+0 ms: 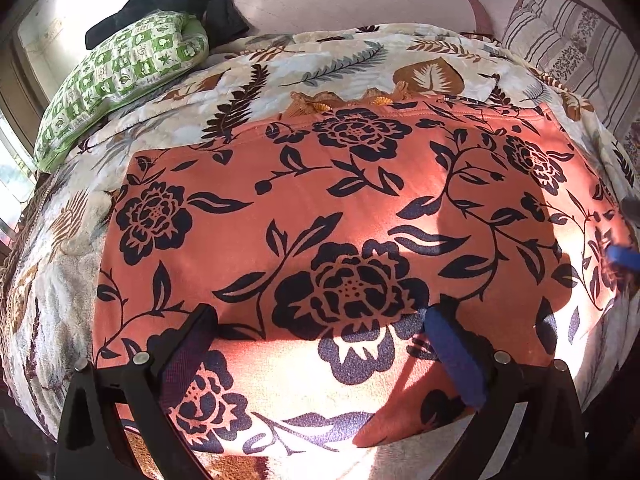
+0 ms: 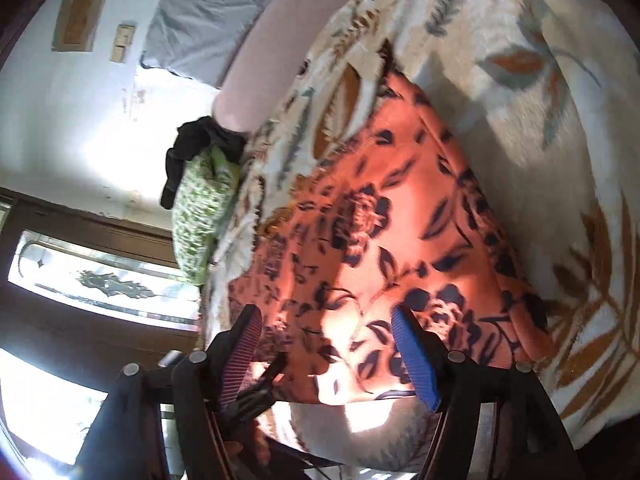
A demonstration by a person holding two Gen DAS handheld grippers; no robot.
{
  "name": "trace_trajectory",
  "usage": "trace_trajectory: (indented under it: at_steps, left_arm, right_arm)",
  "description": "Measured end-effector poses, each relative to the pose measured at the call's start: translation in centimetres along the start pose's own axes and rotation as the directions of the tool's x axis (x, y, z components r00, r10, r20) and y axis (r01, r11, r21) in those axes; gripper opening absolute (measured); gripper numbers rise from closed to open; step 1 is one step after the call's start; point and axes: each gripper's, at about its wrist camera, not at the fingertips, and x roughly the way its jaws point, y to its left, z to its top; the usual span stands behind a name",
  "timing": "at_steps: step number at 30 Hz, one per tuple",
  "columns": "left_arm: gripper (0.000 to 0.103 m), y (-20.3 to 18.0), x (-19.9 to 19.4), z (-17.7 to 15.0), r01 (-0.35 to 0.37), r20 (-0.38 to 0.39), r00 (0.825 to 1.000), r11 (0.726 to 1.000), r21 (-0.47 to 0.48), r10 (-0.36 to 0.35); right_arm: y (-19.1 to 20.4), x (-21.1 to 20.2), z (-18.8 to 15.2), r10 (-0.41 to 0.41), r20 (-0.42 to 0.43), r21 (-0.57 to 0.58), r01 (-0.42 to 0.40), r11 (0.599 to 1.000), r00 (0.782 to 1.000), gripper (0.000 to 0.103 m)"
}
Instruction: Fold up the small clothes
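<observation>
An orange garment with dark flower prints (image 1: 340,208) lies spread flat on the leaf-patterned blanket (image 1: 320,60). My left gripper (image 1: 322,314) hovers over the garment's near part, open, its jaws wide apart with only flat cloth under them. A blue pad (image 1: 622,258) of the right gripper shows at the garment's right edge. In the right wrist view the garment (image 2: 400,208) runs away from the right gripper (image 2: 326,314), which is open over the cloth's near end with nothing pinched. A black gripper part (image 2: 260,386) pokes in beside its left finger.
A green patterned pillow (image 1: 120,80) with a black piece of clothing (image 1: 172,4) on it lies at the far left. A pink bolster (image 1: 352,4) runs along the back, and a striped cushion (image 1: 568,40) is at the far right. A window (image 2: 100,280) is beside the bed.
</observation>
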Motion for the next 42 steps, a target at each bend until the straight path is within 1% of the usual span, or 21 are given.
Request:
trace_trajectory:
  at_steps: [1, 2, 3, 4, 5, 7, 9, 12, 14, 17, 20, 22, 25, 28, 29, 31, 34, 36, 38, 40, 42]
  left_arm:
    - [0.103, 0.1, -0.6, -0.1, 0.007, 0.005, 1.000, 1.000, 0.006, -0.007]
    - [0.103, 0.3, -1.4, -0.2, 0.007, 0.029, 1.000, 1.000, 0.011, -0.007]
    - [0.103, 0.5, -2.2, -0.4, -0.002, 0.060, 0.998, 1.000, 0.009, 0.002]
    - [0.103, 0.7, -2.6, -0.4, -0.013, 0.080, 0.997, 1.000, -0.001, 0.013]
    - [0.103, 0.9, -2.8, -0.4, -0.012, 0.081, 0.997, 1.000, -0.016, 0.014]
    - [0.103, 1.2, -2.7, -0.2, 0.005, 0.066, 0.998, 0.999, -0.048, -0.002]
    - [0.103, 1.0, -2.5, -0.1, 0.010, 0.050, 0.999, 0.999, -0.053, -0.007]
    - [0.103, 0.4, -3.1, 0.0, 0.005, 0.066, 0.998, 1.000, -0.026, -0.003]
    - [0.103, 0.2, -3.6, 0.1, 0.005, 0.080, 0.997, 1.000, -0.017, -0.004]
    - [0.103, 0.8, -3.6, 0.2, 0.000, 0.080, 0.997, 0.999, -0.039, 0.004]
    - [0.103, 1.4, -3.1, 0.2, -0.002, 0.067, 0.998, 0.998, -0.064, 0.006]
    - [0.103, 1.6, -2.8, 0.1, -0.005, 0.062, 0.998, 0.997, -0.071, 0.010]
    - [0.103, 1.7, -2.2, 0.2, -0.006, 0.049, 0.999, 0.997, -0.081, 0.010]
    - [0.103, 1.8, -2.3, 0.3, -0.007, 0.059, 0.998, 0.997, -0.081, 0.012]
    - [0.103, 1.8, -2.4, 0.4, -0.009, 0.071, 0.997, 0.996, -0.083, 0.015]
    - [0.103, 1.7, -2.3, 0.6, -0.015, 0.081, 0.996, 0.996, -0.089, 0.022]
    - [0.103, 1.0, -0.7, 0.8, -0.021, 0.031, 0.999, 0.998, -0.063, 0.023]
    - [0.103, 0.6, -0.1, 0.6, -0.041, 0.002, 0.999, 0.998, -0.039, 0.041]
    - [0.103, 0.7, -0.7, 0.6, -0.038, 0.027, 0.999, 0.998, -0.045, 0.039]
    - [0.103, 0.8, -1.3, 0.7, -0.040, 0.050, 0.998, 0.998, -0.051, 0.043]
    - [0.103, 0.9, -0.9, 0.9, -0.037, 0.040, 0.998, 0.998, -0.060, 0.039]
  right_arm:
    - [-2.6, 0.9, -0.3, -0.087, -0.012, 0.085, 0.088, 0.992, 0.996, 0.064]
    - [-4.7, 0.5, -0.7, -0.064, 0.017, 0.200, 0.059, 0.978, 0.998, 0.039]
    - [-5.1, -0.8, -1.1, -0.040, 0.052, 0.248, 0.026, 0.969, 0.998, 0.039]
    - [-4.1, -2.3, -1.4, -0.067, 0.083, 0.215, 0.048, 0.975, 0.994, 0.052]
    - [-2.8, -3.8, -2.0, -0.106, 0.129, 0.164, 0.084, 0.983, 0.986, 0.076]
    - [-1.3, -5.9, -4.1, -0.080, 0.190, 0.125, 0.057, 0.990, 0.979, 0.089]
    - [-1.4, -5.5, -6.0, -0.030, 0.139, 0.143, 0.010, 0.990, 0.990, 0.089]
    - [-3.6, -3.4, -7.3, -0.022, 0.097, 0.253, -0.003, 0.968, 0.995, 0.089]
    - [-4.6, -2.8, -7.4, -0.007, 0.110, 0.294, -0.026, 0.955, 0.994, 0.089]
    - [-4.8, -2.5, -6.1, -0.028, 0.159, 0.305, -0.022, 0.952, 0.987, 0.090]
    - [-4.3, -2.8, -3.9, -0.043, 0.215, 0.287, -0.021, 0.958, 0.976, 0.088]
    - [-3.7, -2.8, -2.8, 0.005, 0.238, 0.272, -0.071, 0.960, 0.971, 0.086]
    - [-3.3, -2.1, -2.0, -0.023, 0.243, 0.253, -0.041, 0.967, 0.970, 0.083]
    - [-4.4, -1.0, -2.1, -0.042, 0.209, 0.294, -0.022, 0.955, 0.977, 0.057]
    - [-4.5, -1.1, -2.2, -0.041, 0.214, 0.296, -0.024, 0.955, 0.976, 0.056]
    - [-4.3, -1.3, -2.0, -0.038, 0.223, 0.281, -0.027, 0.959, 0.974, 0.056]
    - [-4.5, -0.3, -1.4, -0.065, 0.197, 0.274, 0.009, 0.962, 0.978, 0.057]
    - [-4.4, -0.1, -1.0, -0.055, 0.206, 0.276, -0.004, 0.961, 0.977, 0.061]
    - [-3.7, -0.2, -0.6, -0.052, 0.201, 0.253, 0.000, 0.967, 0.978, 0.063]
    - [-2.4, -0.3, -0.3, -0.047, 0.202, 0.185, 0.009, 0.983, 0.978, 0.062]
    - [-1.6, 0.0, 0.1, -0.068, 0.188, 0.135, 0.042, 0.990, 0.980, 0.060]
